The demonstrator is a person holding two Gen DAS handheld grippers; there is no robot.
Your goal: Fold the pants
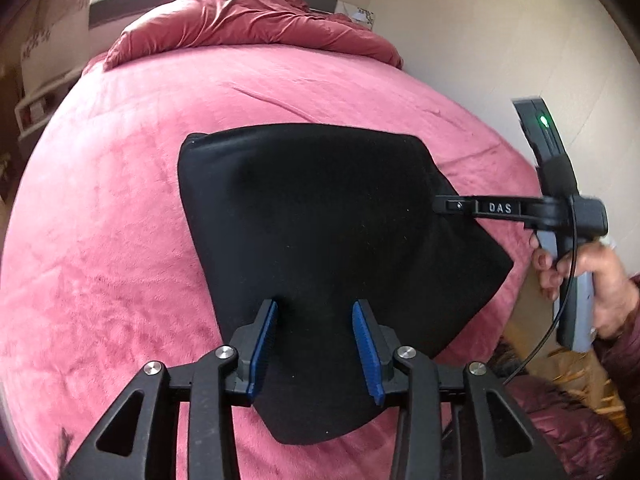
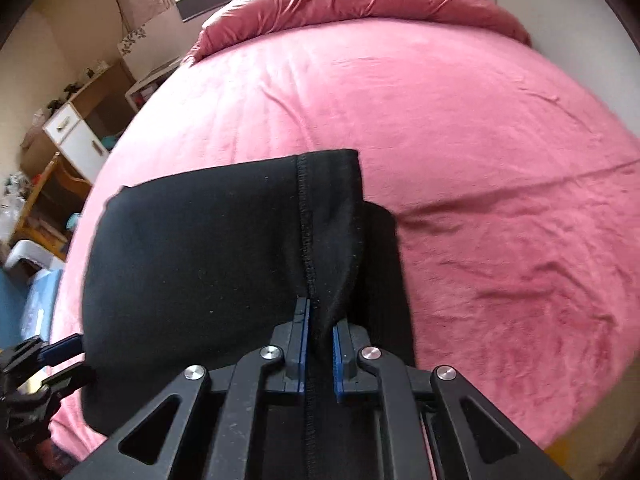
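The black pants (image 1: 320,240) lie folded into a compact dark shape on the pink bed (image 1: 120,220). My left gripper (image 1: 316,308) is open, its blue pads (image 1: 266,336) spread over the near edge of the pants, holding nothing. My right gripper (image 2: 320,320) is shut on a raised fold of the pants (image 2: 224,264) along a stitched seam. In the left wrist view the right gripper (image 1: 444,205) reaches in from the right and pinches the cloth's right edge.
A rumpled red duvet (image 1: 248,20) lies at the bed's head below a window. A wall runs along the bed's right side. A wooden desk and a white cabinet (image 2: 76,136) stand left of the bed. The person's hand (image 1: 592,280) holds the right gripper's handle.
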